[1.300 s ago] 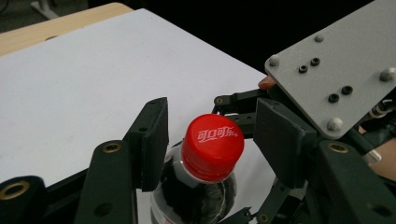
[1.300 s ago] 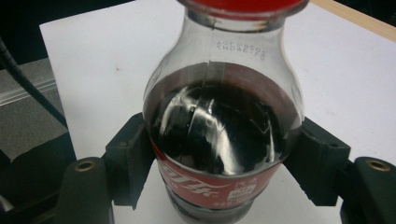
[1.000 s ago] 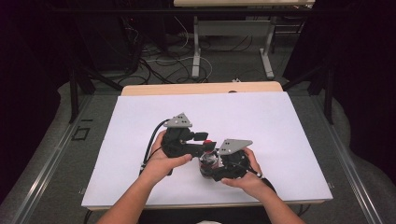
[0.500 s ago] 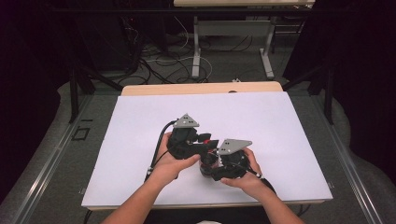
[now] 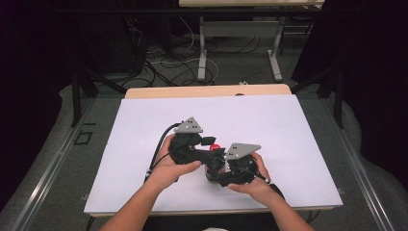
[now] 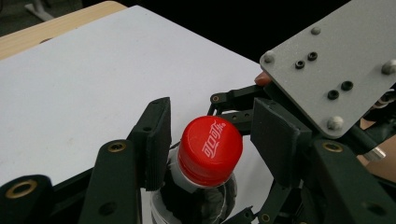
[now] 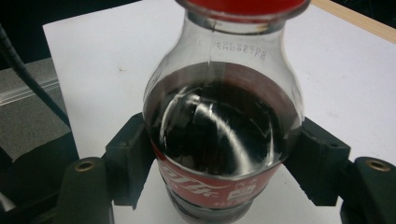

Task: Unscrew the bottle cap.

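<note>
A cola bottle [image 7: 219, 121] with dark liquid, a red label and a red cap [image 6: 210, 149] stands upright on the white table top [image 5: 288, 130]. My right gripper [image 7: 219, 154] is shut on the bottle's body, one jaw pressed against each side just above the label. My left gripper [image 6: 212, 128] is open around the cap: the left pad [image 6: 154, 135] is at the cap's edge, while the right pad [image 6: 275, 140] stands slightly off it. In the high view the cap [image 5: 215, 147] shows between the left gripper [image 5: 209, 144] and the right gripper [image 5: 217, 169], both near the table's front middle.
The white sheet covers a wooden table whose bare strip [image 5: 207, 91] shows at the back. A grey plate [image 6: 336, 65] of the right gripper sits close to my left gripper's right jaw. Cables and desk legs [image 5: 202, 53] lie on the floor beyond.
My left gripper has moved right and towards the right gripper, bringing its jaws around the bottle's cap. The right gripper and the bottle have stayed in place.
</note>
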A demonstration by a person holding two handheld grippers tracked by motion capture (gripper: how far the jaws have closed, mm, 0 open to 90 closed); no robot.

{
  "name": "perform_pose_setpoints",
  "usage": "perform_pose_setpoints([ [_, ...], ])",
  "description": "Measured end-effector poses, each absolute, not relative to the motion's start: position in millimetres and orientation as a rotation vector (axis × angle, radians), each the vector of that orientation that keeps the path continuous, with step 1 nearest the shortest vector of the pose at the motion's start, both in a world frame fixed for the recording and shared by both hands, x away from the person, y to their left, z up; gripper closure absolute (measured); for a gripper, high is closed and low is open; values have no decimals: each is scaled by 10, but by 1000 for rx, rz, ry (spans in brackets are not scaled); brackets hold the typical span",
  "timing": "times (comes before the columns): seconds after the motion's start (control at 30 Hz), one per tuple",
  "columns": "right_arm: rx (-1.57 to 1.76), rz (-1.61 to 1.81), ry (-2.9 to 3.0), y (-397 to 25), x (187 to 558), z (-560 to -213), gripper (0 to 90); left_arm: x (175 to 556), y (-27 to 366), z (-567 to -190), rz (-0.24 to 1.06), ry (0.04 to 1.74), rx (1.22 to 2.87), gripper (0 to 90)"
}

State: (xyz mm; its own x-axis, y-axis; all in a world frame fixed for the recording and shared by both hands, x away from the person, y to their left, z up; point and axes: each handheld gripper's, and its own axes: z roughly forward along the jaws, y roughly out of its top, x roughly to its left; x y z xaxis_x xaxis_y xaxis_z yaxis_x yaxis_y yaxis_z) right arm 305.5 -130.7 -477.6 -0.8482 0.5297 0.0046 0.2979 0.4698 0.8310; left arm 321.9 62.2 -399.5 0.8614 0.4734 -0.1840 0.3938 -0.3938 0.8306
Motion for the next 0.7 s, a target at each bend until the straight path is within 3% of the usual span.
perform_pose_setpoints([
  [0.33, 703, 1305, 2468, -1280, 3042, -4786, 298, 3256, 591, -4050, 61, 624, 2030, 599],
  [0.57, 742, 1289, 2449, -1287, 3047, -4784, 298, 3135, 460, -4044, 200, 812, 1961, 611],
  [0.7, 741, 1298, 2443, -1301, 3056, -4779, 298, 3131, 447, -4031, 209, 837, 1961, 611],
])
